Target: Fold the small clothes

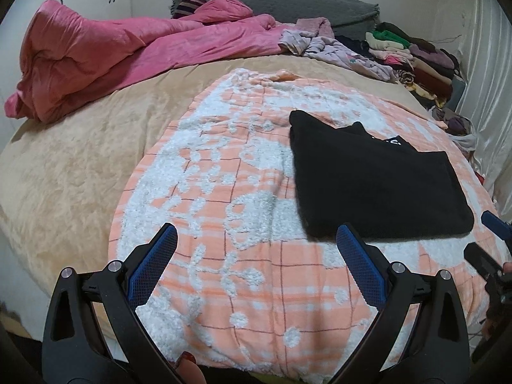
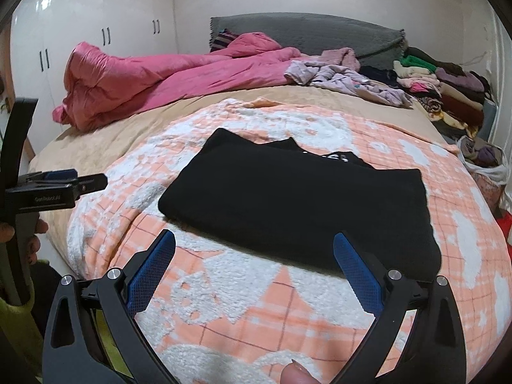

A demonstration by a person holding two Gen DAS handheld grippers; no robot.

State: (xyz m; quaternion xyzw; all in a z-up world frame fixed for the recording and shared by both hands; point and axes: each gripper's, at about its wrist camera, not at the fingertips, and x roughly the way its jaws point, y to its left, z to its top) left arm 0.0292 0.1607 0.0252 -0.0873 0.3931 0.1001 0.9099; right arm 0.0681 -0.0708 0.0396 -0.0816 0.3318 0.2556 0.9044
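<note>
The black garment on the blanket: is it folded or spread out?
Folded: the black garment lies as a compact rectangle with layered edges.

Left gripper (image 2: 92, 180), at nine o'clock in the right wrist view: small lettering, apparently "GenRobot.AI". Black garment (image 2: 297, 204): white print at its twelve o'clock edge, folded under, unreadable.

The bed (image 1: 73, 172) wears a beige cover. Ahead of the left gripper (image 1: 256, 240) an orange-and-white blanket (image 1: 230, 192) is spread on it, carrying a folded black garment (image 1: 377, 185). Beyond lie a crumpled pink duvet (image 1: 105, 54), loose lilac clothes (image 1: 336, 51) and a stack of folded clothes (image 1: 416, 60).
</note>
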